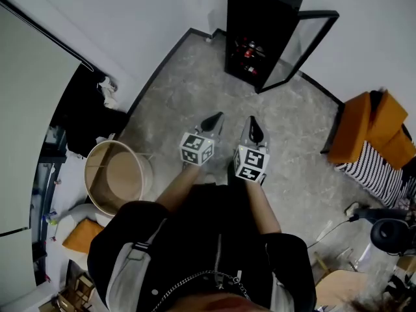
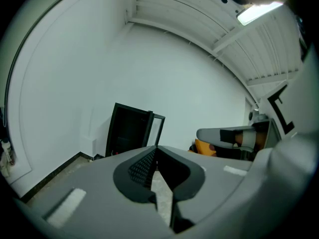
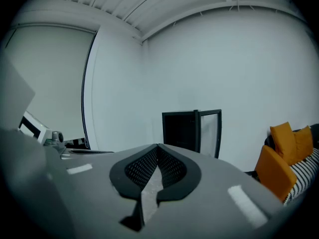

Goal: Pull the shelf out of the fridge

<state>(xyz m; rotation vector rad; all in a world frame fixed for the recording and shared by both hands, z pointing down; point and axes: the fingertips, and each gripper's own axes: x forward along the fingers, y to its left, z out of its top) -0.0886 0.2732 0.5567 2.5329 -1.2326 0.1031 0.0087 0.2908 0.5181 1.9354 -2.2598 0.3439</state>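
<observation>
Left hand-held gripper [image 1: 215,118]: jaws pressed together with nothing between them. I hold it out in front of my body, nose aimed at the far end of the room, because nothing is within reach to grasp yet.
Right hand-held gripper [image 1: 253,126]: also pressed together and empty, just beside the left one and pointing the same way. The pair ride side by side, which I take as a carrying pose and not a reach.
Fridge [image 1: 261,30]: a black cabinet against the far wall, well apart from both grippers, standing on the floor [image 1: 195,90].
Fridge door [image 1: 304,43]: swung open to the right, so the front of the cabinet is clear for me.
Shelf: somewhere inside the open cabinet. I can only make out red-marked items [image 1: 250,49] resting on a level in there, and the shelf edge itself is too small to tell.
Stage: I judge the pull not begun, with the approach across the floor ahead of me.
Next need: I expect to spread one pair of jaws before reaching the shelf's front edge.
Risk: the items on that level may tip if the shelf comes out unevenly.
</observation>
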